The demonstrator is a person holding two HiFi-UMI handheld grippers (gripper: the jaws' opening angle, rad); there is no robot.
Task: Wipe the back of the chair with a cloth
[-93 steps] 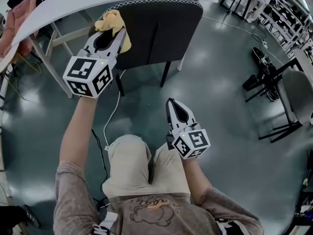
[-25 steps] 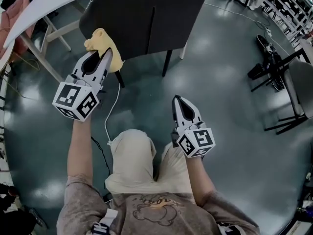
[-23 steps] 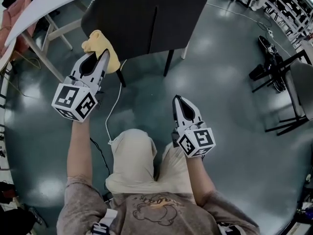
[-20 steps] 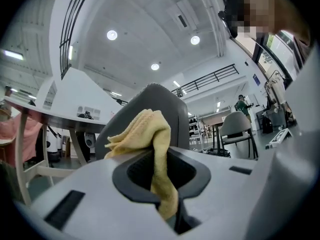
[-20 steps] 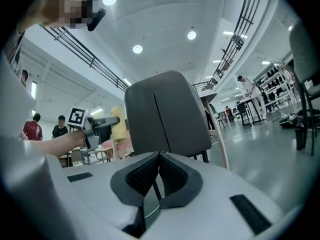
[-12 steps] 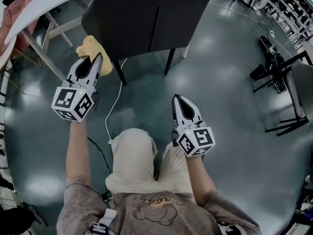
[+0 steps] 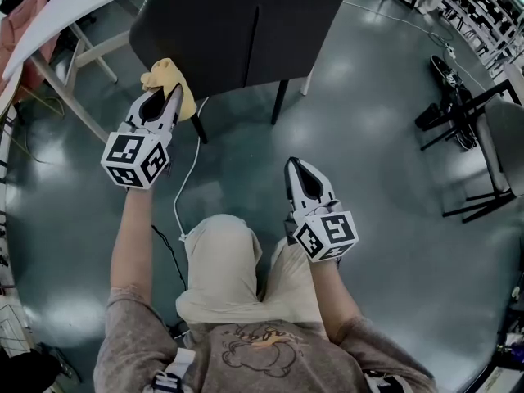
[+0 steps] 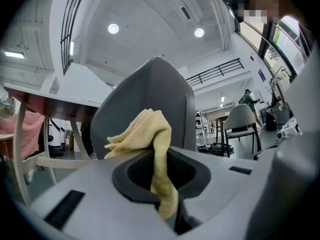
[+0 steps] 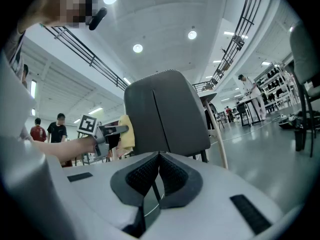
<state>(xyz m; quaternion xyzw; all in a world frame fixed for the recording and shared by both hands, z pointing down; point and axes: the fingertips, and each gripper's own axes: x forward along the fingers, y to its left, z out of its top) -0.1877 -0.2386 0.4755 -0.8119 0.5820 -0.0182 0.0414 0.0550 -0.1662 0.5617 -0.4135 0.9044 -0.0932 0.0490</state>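
cloth (image 7: 169, 83), yellow and bunched, is pinched between the closed jaws of the left hand-held gripper (image 7: 171, 97). a thin fold runs down through the jaw gap, and most of the fabric mushrooms loose beyond the tips. it sits at the lower left edge of the chair back (image 7: 246, 31), just beside the dark panel. whether it presses on the surface cannot be told. the right hand-held gripper (image 7: 292, 169) hangs low by the person's knee, jaws together on nothing, well apart from the chair.

the main risk looks to be that narrow grip: friction from a firm stroke across the panel could drag the fold out of the jaws. with the wad this close to the edge, a sweep may also slip off the side and miss the back entirely. nothing steadies the chair, so a hard push could likely skid it over the glossy floor (image 7: 368, 137) toward the desk (image 7: 74, 11). if the wad flattens, bare jaw tips could scrape the panel.
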